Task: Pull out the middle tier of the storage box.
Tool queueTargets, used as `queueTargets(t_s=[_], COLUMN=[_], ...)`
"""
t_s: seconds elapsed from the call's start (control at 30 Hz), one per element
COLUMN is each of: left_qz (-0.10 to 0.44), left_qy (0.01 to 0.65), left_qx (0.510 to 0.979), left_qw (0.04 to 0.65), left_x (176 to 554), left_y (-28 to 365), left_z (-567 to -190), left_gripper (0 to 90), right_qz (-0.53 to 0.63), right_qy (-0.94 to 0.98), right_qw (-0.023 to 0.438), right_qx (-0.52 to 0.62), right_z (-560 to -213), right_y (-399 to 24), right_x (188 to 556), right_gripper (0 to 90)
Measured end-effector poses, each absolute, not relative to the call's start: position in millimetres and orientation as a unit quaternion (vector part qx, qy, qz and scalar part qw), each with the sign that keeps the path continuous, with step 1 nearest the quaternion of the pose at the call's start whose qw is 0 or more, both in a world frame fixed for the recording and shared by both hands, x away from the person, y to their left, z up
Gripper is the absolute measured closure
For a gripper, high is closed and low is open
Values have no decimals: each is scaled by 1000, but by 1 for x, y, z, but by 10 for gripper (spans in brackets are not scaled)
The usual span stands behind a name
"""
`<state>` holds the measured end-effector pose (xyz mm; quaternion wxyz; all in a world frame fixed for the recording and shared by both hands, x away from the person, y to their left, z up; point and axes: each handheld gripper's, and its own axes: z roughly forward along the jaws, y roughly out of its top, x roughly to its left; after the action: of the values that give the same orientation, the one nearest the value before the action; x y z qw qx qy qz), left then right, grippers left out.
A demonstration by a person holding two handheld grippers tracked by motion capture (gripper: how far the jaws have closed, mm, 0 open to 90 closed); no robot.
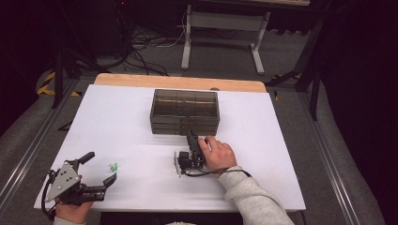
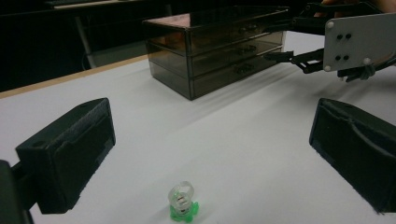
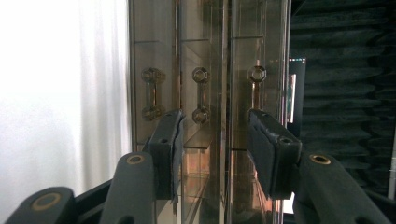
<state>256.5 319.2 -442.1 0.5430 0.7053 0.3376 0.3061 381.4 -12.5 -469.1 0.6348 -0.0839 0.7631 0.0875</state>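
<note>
Smoky translucent plastic drawer box [image 1: 184,111]

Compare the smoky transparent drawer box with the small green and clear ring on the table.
The smoky brown transparent plastic drawer box is large and rectangular, while the small ring with a green base and clear top is tiny and rounded. The drawer box stands at the far middle of the white table, and the ring lies near the left front. The right gripper faces the box's handles; the left gripper frames the ring. Both rest untouched on the table.
</note>
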Motion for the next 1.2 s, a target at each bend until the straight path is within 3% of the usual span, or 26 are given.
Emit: queueTargets(t_s=[0.83,1.2], left_qz=[306,306], left_qy=[336,337], left_qx=[705,704], left_qw=[544,545], left_x=[256,256], left_y=[320,321], left_z=[-442,-442], left_gripper=[15,15], right_qz=[48,40], right_qy=[755,750], right_qw=[648,655], right_qx=[-86,-87], right_z=[-481,-483], right_y=[0,3], right_x=[398,401], right_gripper=[630,703])
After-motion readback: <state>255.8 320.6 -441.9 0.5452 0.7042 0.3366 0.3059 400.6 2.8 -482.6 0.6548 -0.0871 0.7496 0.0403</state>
